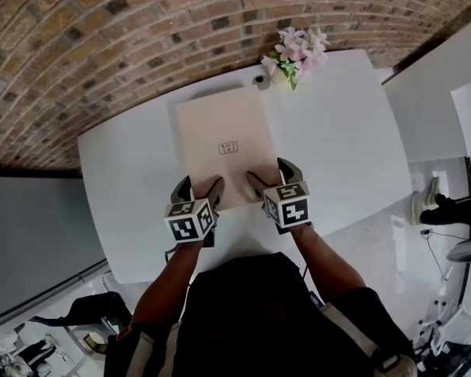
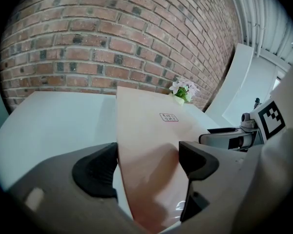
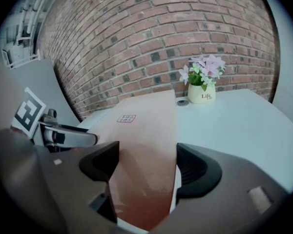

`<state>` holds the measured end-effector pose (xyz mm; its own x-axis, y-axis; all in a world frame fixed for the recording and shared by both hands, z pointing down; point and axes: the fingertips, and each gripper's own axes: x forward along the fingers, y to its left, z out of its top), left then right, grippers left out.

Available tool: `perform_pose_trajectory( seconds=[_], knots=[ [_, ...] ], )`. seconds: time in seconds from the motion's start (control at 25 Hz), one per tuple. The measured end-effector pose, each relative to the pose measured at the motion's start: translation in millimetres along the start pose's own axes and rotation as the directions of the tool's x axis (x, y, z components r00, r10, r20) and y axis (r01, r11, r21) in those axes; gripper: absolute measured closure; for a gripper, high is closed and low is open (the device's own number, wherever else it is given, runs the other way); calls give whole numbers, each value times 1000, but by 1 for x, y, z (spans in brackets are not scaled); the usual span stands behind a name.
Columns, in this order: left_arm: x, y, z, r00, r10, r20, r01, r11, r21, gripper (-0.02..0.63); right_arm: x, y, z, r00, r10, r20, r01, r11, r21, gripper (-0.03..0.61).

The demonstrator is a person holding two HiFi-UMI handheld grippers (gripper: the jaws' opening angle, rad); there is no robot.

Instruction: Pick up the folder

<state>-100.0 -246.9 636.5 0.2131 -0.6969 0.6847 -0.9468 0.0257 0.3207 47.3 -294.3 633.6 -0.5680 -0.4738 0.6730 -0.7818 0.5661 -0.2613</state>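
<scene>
A beige folder (image 1: 224, 144) with a small printed label lies flat on the white table (image 1: 337, 132). My left gripper (image 1: 198, 187) stands at its near left corner and my right gripper (image 1: 272, 175) at its near right corner. In the left gripper view the folder (image 2: 151, 130) runs between the wide-apart jaws of the left gripper (image 2: 149, 162), its left edge beside the left pad. In the right gripper view the folder (image 3: 141, 130) fills the gap of the right gripper (image 3: 146, 167), its right edge just inside the right pad. Neither pair of pads presses on it.
A cream pot of pink flowers (image 1: 294, 53) stands at the table's far edge, with a small round object (image 1: 259, 78) beside it. A brick wall (image 1: 102, 38) rises behind the table. Grey floor, cables and equipment lie to the right (image 1: 447, 210).
</scene>
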Motion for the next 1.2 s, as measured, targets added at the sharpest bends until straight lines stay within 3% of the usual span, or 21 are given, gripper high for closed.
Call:
perform_pose_trajectory(
  seconds=[0.52, 1.2],
  knots=[
    [-76, -11, 25, 990, -90, 109, 76, 990, 119, 218, -70, 53, 21, 985, -88, 147, 87, 996, 15, 215],
    [-200, -7, 29, 954, -178, 241, 128, 969, 211, 219, -160, 153, 26, 941, -153, 303, 153, 988, 21, 222]
  ],
)
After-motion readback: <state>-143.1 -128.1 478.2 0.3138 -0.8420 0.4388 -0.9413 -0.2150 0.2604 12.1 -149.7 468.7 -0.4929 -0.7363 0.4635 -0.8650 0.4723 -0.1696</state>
